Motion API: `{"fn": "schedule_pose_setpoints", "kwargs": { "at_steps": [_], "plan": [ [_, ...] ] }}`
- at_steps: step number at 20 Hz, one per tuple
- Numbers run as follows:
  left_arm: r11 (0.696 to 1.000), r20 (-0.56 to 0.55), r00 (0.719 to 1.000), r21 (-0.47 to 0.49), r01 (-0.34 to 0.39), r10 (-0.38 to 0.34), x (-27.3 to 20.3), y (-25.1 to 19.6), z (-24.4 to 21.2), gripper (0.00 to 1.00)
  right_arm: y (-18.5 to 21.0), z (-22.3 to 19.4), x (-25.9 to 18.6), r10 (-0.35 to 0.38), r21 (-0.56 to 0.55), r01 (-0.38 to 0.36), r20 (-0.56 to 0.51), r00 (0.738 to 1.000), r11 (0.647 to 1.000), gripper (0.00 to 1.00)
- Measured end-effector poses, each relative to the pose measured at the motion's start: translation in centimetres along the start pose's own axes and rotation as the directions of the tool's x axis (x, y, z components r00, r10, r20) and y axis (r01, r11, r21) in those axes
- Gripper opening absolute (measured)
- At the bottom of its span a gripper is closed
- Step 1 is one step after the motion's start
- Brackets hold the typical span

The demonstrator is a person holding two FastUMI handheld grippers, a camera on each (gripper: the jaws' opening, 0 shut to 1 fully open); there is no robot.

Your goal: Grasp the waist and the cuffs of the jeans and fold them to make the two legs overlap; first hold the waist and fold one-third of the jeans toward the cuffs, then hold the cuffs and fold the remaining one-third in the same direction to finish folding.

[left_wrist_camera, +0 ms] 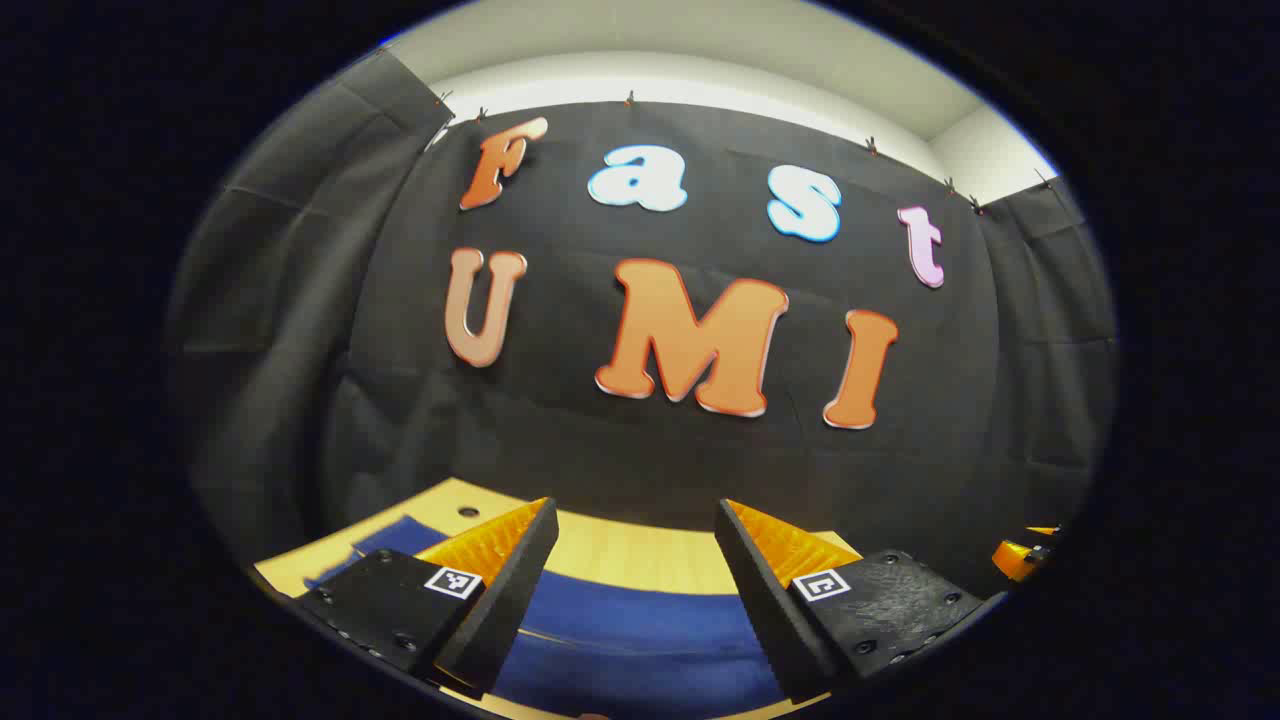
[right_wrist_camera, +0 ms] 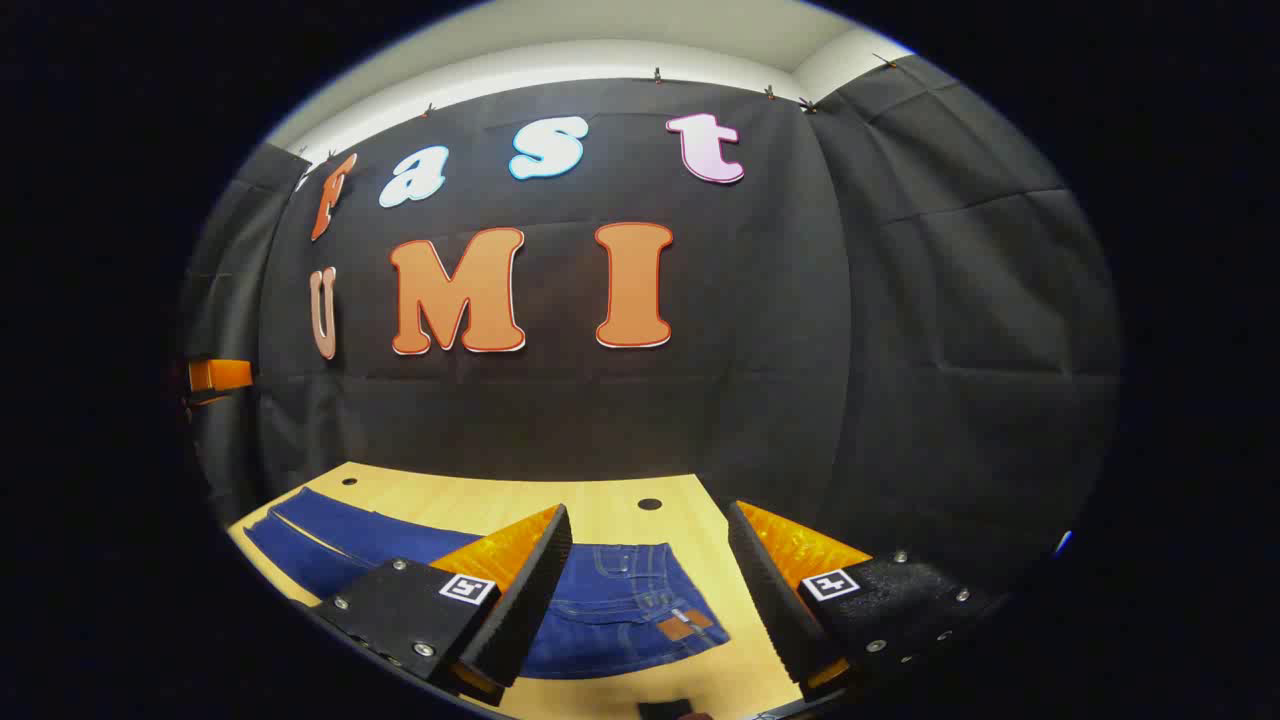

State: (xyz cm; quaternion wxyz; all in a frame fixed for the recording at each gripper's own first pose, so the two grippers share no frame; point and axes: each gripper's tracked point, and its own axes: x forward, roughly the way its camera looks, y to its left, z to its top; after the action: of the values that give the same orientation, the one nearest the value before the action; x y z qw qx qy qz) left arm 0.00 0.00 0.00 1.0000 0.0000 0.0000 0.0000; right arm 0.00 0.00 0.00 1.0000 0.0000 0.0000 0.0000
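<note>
Dark blue jeans (right_wrist_camera: 610, 615) lie flat on a light wooden table (right_wrist_camera: 500, 495). In the right gripper view the waist end with its brown patch (right_wrist_camera: 683, 625) sits between and just beyond my fingers, and the legs stretch away to the left (right_wrist_camera: 320, 530). My right gripper (right_wrist_camera: 645, 590) hangs open above the waist, holding nothing. In the left gripper view a blue stretch of the jeans (left_wrist_camera: 640, 640) crosses under my left gripper (left_wrist_camera: 635, 590), which is open and empty too. The cuffs are partly hidden behind my left finger (left_wrist_camera: 470, 580).
The table (left_wrist_camera: 620, 550) ends close to the black cloth wall behind it. Small round holes (right_wrist_camera: 649, 504) mark the tabletop. Part of the other gripper pokes in at the right edge of the left gripper view (left_wrist_camera: 1020, 555) and at the left edge of the right gripper view (right_wrist_camera: 215, 375).
</note>
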Motion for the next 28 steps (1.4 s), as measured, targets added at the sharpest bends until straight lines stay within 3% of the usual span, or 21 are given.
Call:
{"fn": "schedule_pose_setpoints", "kwargs": {
  "at_steps": [3, 5, 6, 9, 10, 12, 14, 19, 21, 22, 23, 24, 26, 27, 28],
  "plan": [
    [0.995, 0.066, 0.993, 0.011, -0.097, 0.096, 0.4, 11.2, 7.9, 0.94, 6.6, 1.8, -1.3, -0.002, 0.037, 0.002, -0.004, 1.000, 0.999, 0.96],
    [0.987, 0.115, 0.982, 0.039, -0.153, 0.148, 0.3, 14.3, 9.5, 0.94, 8.5, 2.2, -0.8, 0.038, 0.050, -0.037, -0.025, 0.999, 0.998, 1.00],
    [0.980, 0.144, 0.975, 0.077, -0.184, 0.172, 0.0, 15.4, 9.7, 0.94, 9.2, 3.0, -0.4, 0.074, 0.059, -0.073, -0.016, 0.997, 0.996, 0.96],
    [0.982, 0.142, 0.976, 0.076, -0.175, 0.163, -1.2, 15.7, 7.0, 0.94, 7.3, 4.3, 1.5, 0.005, 0.018, -0.005, -0.009, 1.000, 1.000, 1.00],
    [0.985, 0.132, 0.978, 0.039, -0.168, 0.162, -1.6, 16.1, 5.9, 0.94, 7.5, 5.2, 1.5, 0.008, 0.015, -0.008, 0.019, 1.000, 1.000, 0.96],
    [0.982, 0.091, 0.978, 0.005, -0.190, 0.189, -2.3, 18.0, 3.7, 0.94, 8.7, 5.4, 1.9, 0.047, 0.060, -0.048, 0.020, 0.999, 0.997, 1.00],
    [0.968, 0.109, 0.963, 0.024, -0.249, 0.245, -3.3, 20.8, 3.3, 0.94, 8.8, 4.5, 2.2, 0.023, 0.047, -0.023, -0.003, 1.000, 0.999, 0.95],
    [0.946, 0.086, 0.954, 0.133, -0.297, 0.288, -4.4, 24.5, 1.6, 0.94, 11.6, 2.2, 1.7, 0.057, -0.030, -0.059, -0.055, 0.997, 0.998, 0.95],
    [0.902, 0.090, 0.942, 0.272, -0.335, 0.322, -5.3, 26.3, 1.2, 0.94, 12.0, 1.4, 1.9, 0.071, -0.045, -0.075, -0.086, 0.994, 0.996, 1.00],
    [0.878, 0.088, 0.943, 0.344, -0.332, 0.322, -5.6, 26.5, 1.0, 0.94, 12.1, 0.7, 2.1, 0.071, -0.050, -0.077, -0.106, 0.992, 0.996, 0.96],
    [0.834, 0.065, 0.949, 0.462, -0.303, 0.309, -5.9, 26.6, 0.1, 0.97, 12.4, -0.2, 2.2, 0.078, -0.052, -0.085, -0.134, 0.988, 0.995, 0.96],
    [0.749, 0.034, 0.962, 0.620, -0.234, 0.272, -5.9, 26.0, -1.4, 1.00, 12.6, -0.9, 2.2, 0.083, -0.052, -0.092, -0.154, 0.985, 0.994, 0.96],
    [0.666, -0.038, 0.971, 0.734, -0.133, 0.235, -6.3, 25.7, -4.5, 1.00, 12.6, -2.0, 2.2, 0.078, -0.053, -0.089, -0.185, 0.980, 0.995, 0.96],
    [0.641, -0.093, 0.972, 0.764, -0.068, 0.214, -6.5, 25.5, -6.8, 1.00, 12.5, -2.2, 2.1, 0.075, -0.051, -0.087, -0.193, 0.978, 0.995, 0.96],
    [0.582, -0.178, 0.964, 0.813, 0.033, 0.195, -7.4, 25.2, -10.7, 0.98, 12.2, -2.7, 1.8, 0.069, -0.056, -0.082, -0.209, 0.975, 0.995, 0.96]
  ]
}}
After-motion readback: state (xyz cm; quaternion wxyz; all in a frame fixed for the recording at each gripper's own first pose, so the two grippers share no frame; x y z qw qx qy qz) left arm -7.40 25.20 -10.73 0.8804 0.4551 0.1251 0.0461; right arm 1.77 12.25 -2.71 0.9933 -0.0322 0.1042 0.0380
